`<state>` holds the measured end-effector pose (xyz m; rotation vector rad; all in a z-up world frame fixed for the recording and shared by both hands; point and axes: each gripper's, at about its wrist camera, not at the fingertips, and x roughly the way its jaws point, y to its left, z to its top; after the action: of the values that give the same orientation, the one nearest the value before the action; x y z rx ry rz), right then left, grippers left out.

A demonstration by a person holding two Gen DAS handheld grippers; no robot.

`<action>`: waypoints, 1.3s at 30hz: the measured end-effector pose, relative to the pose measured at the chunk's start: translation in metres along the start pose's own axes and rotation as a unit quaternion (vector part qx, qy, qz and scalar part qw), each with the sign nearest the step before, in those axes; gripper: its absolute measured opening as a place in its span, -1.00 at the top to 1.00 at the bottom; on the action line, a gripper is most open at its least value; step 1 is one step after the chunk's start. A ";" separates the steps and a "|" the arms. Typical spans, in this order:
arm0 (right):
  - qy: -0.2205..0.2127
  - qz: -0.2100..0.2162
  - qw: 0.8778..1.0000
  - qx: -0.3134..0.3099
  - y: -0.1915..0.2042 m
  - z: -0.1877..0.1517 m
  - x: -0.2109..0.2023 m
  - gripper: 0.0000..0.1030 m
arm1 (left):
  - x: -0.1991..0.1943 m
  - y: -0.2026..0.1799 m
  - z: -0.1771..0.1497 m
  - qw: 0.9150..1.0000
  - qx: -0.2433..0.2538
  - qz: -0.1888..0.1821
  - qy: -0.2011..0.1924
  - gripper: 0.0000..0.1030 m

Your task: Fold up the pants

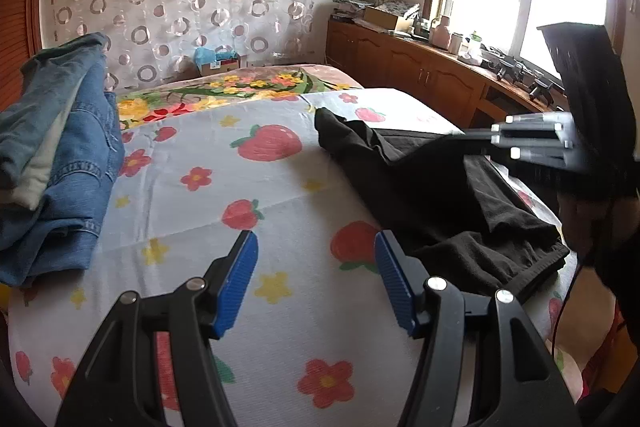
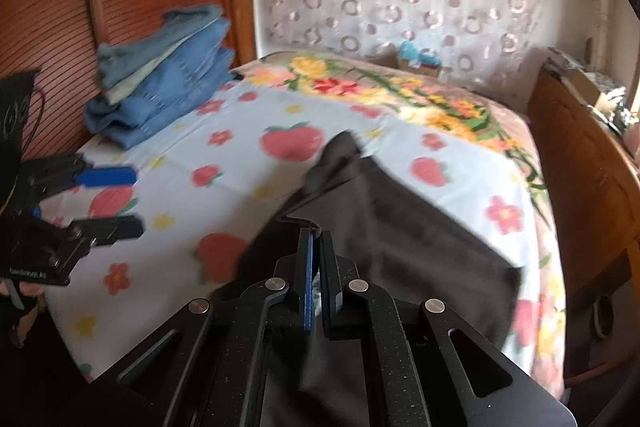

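Meanwhile right gripper (image 2: 316,239) pinches pants (image 2: 400,227) edge.

The left gripper (image 1: 316,267) hangs with its jaws spread wide, the blue ribbed pads (image 1: 240,283) well apart and nothing between them. From the other side it (image 2: 116,199) sits low at the left. The right gripper (image 2: 318,267) has its jaws pressed nearly together, pinching the edge of the black pants (image 2: 400,227); it reaches in level from the right (image 1: 520,139).
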<state>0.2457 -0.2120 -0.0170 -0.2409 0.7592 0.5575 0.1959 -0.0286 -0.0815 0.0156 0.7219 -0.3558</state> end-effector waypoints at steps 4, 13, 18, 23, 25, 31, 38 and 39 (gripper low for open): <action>-0.006 -0.028 1.000 -0.001 -0.026 0.005 -0.005 0.99 | 0.005 -0.006 0.001 1.000 0.001 -0.006 0.005 -0.17; 0.007 -0.088 0.996 0.025 -0.095 -0.001 0.004 0.99 | 0.015 -0.018 -0.001 1.000 0.006 -0.014 0.017 -0.17; 0.019 -0.113 0.993 0.038 -0.123 -0.008 0.010 0.99 | 0.018 -0.021 -0.001 1.000 0.006 -0.012 0.021 -0.17; 0.026 -0.134 0.989 0.047 -0.142 -0.014 0.014 1.00 | 0.019 -0.021 -0.001 1.000 0.006 -0.010 0.023 -0.17; 0.029 -0.141 0.988 0.051 -0.147 -0.015 0.015 1.00 | 0.020 -0.021 -0.001 1.000 0.006 -0.009 0.024 -0.17; 0.030 -0.144 0.987 0.068 -0.151 -0.018 0.014 0.96 | 0.020 -0.024 -0.004 1.000 0.006 -0.004 0.023 -0.17; 0.009 -0.120 0.990 0.076 -0.128 -0.031 -0.018 0.32 | 0.010 -0.031 -0.011 1.000 0.008 -0.001 0.015 -0.17; 0.005 -0.116 0.990 0.076 -0.124 -0.034 -0.024 0.28 | 0.007 -0.032 -0.013 1.000 0.009 -0.001 0.014 -0.17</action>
<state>0.2809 -0.3374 -0.0229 -0.1888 0.7675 0.2766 0.1825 -0.0593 -0.0924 0.0375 0.7465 -0.3644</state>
